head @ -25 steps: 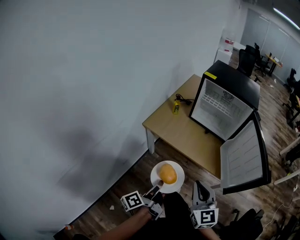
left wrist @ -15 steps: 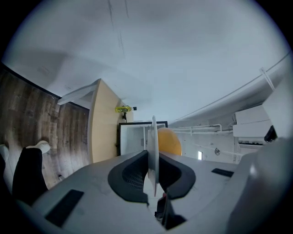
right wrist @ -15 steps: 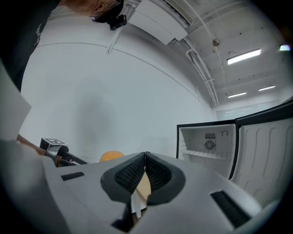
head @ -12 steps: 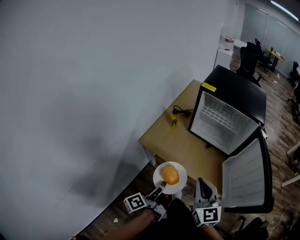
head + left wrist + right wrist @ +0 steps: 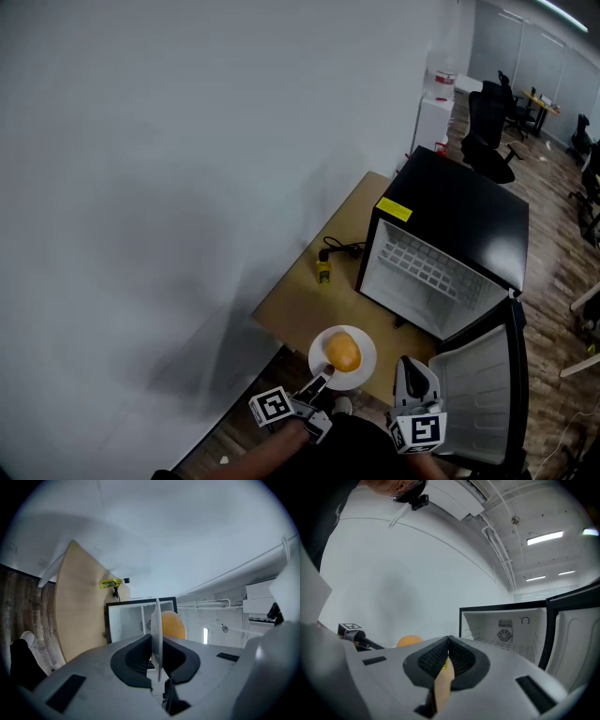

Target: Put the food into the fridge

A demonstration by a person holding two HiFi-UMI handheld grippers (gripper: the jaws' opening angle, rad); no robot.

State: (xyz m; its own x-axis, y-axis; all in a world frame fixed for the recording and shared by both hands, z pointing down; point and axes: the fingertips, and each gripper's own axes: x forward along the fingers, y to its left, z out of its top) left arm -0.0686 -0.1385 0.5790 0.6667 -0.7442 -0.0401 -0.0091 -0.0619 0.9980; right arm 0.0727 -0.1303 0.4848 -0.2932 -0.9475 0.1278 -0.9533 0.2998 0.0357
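Only the head view shows the whole plate [image 5: 364, 364], held at 7 o'clock of the open fridge [image 5: 459, 211] on the desk [image 5: 300, 305], with the orange bun [image 5: 344, 352] on it. The bun's long axis is seen running roughly 12 to 6. In the left gripper view the plate is seen edge-on, clamped by the left gripper's [image 5: 323, 378] fingers. The right gripper's [image 5: 410, 367] fingers are closed on nothing. The fridge's fan [image 5: 503, 634] is shown clearly only in the right gripper view.
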